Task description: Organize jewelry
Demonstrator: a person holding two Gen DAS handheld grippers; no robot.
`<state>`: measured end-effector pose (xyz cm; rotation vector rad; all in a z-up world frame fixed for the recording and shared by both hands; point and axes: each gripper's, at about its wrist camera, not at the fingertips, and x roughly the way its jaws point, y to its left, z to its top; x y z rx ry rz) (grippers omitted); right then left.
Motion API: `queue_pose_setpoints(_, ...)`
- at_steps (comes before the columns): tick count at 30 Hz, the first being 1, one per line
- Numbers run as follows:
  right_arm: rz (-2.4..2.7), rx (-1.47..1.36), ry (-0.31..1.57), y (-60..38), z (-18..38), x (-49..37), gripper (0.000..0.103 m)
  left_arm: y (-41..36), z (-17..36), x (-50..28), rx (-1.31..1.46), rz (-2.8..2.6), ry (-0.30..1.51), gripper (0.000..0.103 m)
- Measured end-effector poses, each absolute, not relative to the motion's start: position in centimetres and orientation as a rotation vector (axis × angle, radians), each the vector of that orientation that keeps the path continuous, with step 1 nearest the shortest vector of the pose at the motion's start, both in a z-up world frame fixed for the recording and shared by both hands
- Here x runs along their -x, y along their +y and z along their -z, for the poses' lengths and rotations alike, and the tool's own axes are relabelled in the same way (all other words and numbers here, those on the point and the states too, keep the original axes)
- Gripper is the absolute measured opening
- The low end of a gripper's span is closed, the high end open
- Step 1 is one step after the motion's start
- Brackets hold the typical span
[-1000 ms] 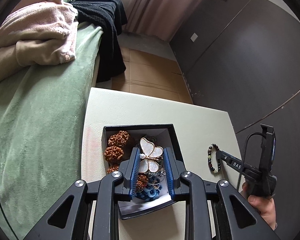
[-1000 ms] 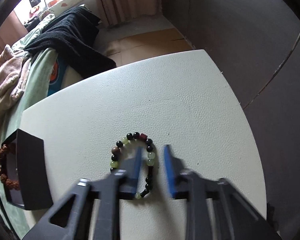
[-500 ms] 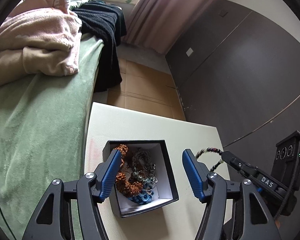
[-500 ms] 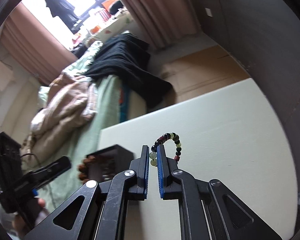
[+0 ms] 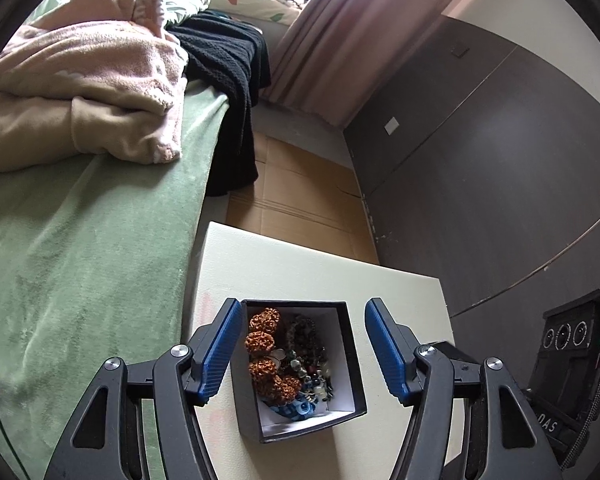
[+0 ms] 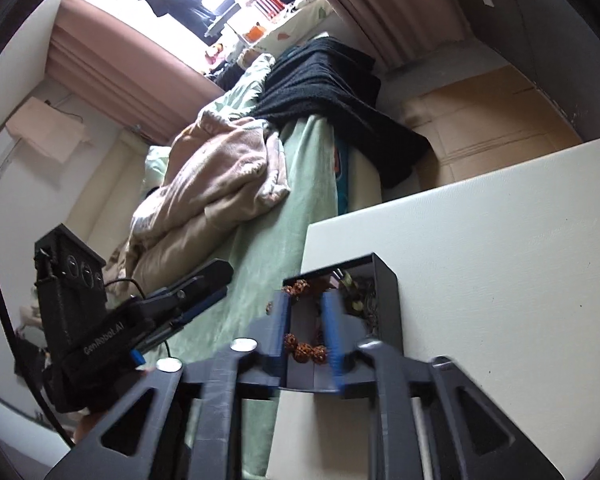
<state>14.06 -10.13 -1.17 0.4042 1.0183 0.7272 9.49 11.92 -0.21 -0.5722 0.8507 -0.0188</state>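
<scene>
The right gripper (image 6: 306, 328), fingers parted, hangs over the black box (image 6: 386, 304) of jewelry (image 6: 304, 350).

Your left wrist camera looks steeply down, close above the black box (image 5: 300, 364) on the white table (image 5: 300, 272), your right wrist camera tilted, low and near the same box (image 6: 384, 296) from the opposite side, both sharing the green bed (image 5: 80, 248).
</scene>
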Motion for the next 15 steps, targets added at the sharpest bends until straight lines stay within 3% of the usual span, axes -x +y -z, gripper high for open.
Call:
queue_pose_setpoints(1,-0.697,-0.399,0.998,-10.7,1.0,-13.8,0.062,11.8,0.2,-9.5,0.569,0.016,0.85,0.067)
queue_pose_setpoints(2,-0.677,-0.393,0.984,-11.1,0.9,-13.7,0.064,11.6,0.2,-9.5,0.565,0.012,0.848,0.072)
queue_pose_setpoints(5,-0.656,-0.402,0.986,-12.8,0.7,-13.4,0.064,11.1,-0.1,-9.3,0.552,-0.006,0.825,0.084)
queue_pose_setpoints(15,-0.564,-0.374,0.964,-16.7,-0.2,-11.3,0.074,8.3,-0.7,-8.1,0.464,-0.037,0.772,0.095)
